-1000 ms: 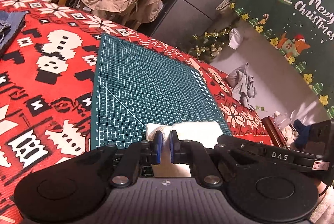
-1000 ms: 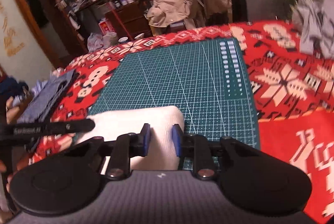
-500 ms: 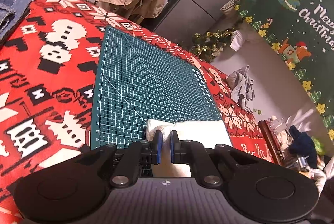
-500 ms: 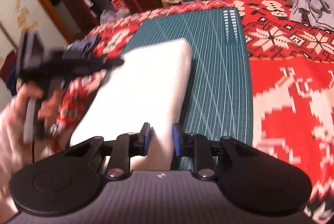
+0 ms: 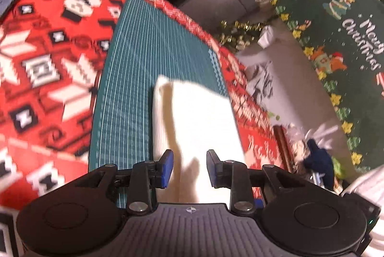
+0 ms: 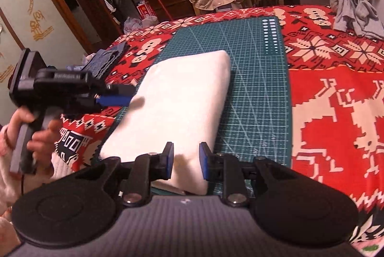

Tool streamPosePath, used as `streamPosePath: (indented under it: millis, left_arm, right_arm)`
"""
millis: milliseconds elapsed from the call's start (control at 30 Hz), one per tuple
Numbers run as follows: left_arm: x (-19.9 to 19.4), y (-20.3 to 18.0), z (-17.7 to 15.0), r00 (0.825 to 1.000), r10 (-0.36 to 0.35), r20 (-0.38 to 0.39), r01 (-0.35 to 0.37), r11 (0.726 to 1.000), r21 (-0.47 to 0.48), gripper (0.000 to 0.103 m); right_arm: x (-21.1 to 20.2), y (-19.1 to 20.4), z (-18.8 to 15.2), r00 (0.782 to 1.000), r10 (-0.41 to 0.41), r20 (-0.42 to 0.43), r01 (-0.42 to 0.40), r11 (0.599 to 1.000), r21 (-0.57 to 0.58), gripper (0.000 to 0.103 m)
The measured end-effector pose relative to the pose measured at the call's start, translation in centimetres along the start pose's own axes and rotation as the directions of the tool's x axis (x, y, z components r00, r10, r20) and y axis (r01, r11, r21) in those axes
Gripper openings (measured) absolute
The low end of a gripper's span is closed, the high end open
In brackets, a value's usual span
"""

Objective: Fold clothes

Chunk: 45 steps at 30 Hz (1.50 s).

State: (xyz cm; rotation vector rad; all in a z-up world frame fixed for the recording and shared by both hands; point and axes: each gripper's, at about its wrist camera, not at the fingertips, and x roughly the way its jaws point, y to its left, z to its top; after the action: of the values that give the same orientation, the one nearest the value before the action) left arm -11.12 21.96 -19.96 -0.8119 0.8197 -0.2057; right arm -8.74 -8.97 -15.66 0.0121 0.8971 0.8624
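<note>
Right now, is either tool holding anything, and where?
The right gripper pinches the folded white cloth at its near edge. The left gripper has just been opening; cloth lies between its fingers, unpressed.

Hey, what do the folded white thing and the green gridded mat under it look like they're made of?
The folded white cloth looks like soft, matte fabric, maybe cotton or knit: rounded, puffy edges and layered folds, though glare hides any weave. The green gridded mat looks like flat, smooth vinyl or rubber, a cutting mat judging by its printed white grid and slight sheen.

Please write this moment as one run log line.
stage: fold done | folded white cloth: flat on green cutting mat | left gripper: just opened, off cloth | right gripper: around cloth edge
</note>
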Motion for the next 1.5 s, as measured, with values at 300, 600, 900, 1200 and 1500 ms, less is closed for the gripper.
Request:
streamPosePath:
  millis: [300, 600, 900, 1200, 1500]
  left_arm:
    - [0.1, -0.5, -0.9, 1.000, -0.026, -0.003, 0.026, 0.999, -0.025, 0.028]
    - [-0.4, -2.0, -1.6, 0.997, 0.077, 0.006, -0.077, 0.995, 0.068, 0.008]
    - [-1.7, -1.8, -2.4, 0.994, 0.107, 0.000, -0.107, 0.992, 0.067, 0.006]
    - [-2.2, -0.3, -3.3, 0.995, 0.092, -0.031, -0.093, 0.995, -0.029, 0.033]
    - [-0.7, -0.6, -3.7, 0.995, 0.072, -0.064, -0.077, 0.995, -0.065, 0.039]
  right_arm:
    - [0.1, 0.2, 0.6, 1.000, -0.013, 0.016, 0.013, 1.000, 0.002, 0.026]
    - [0.2, 0.5, 0.7, 1.000, -0.026, 0.015, 0.026, 1.000, -0.016, 0.026]
    - [-1.7, 0.3, -0.8, 0.998, -0.043, -0.051, 0.037, 0.993, -0.114, 0.038]
    - [-0.5, 1.3, -2.8, 0.992, -0.056, -0.115, 0.031, 0.978, -0.208, 0.043]
    - [1.9, 1.9, -2.6, 0.988, -0.116, -0.102, 0.087, 0.964, -0.253, 0.034]
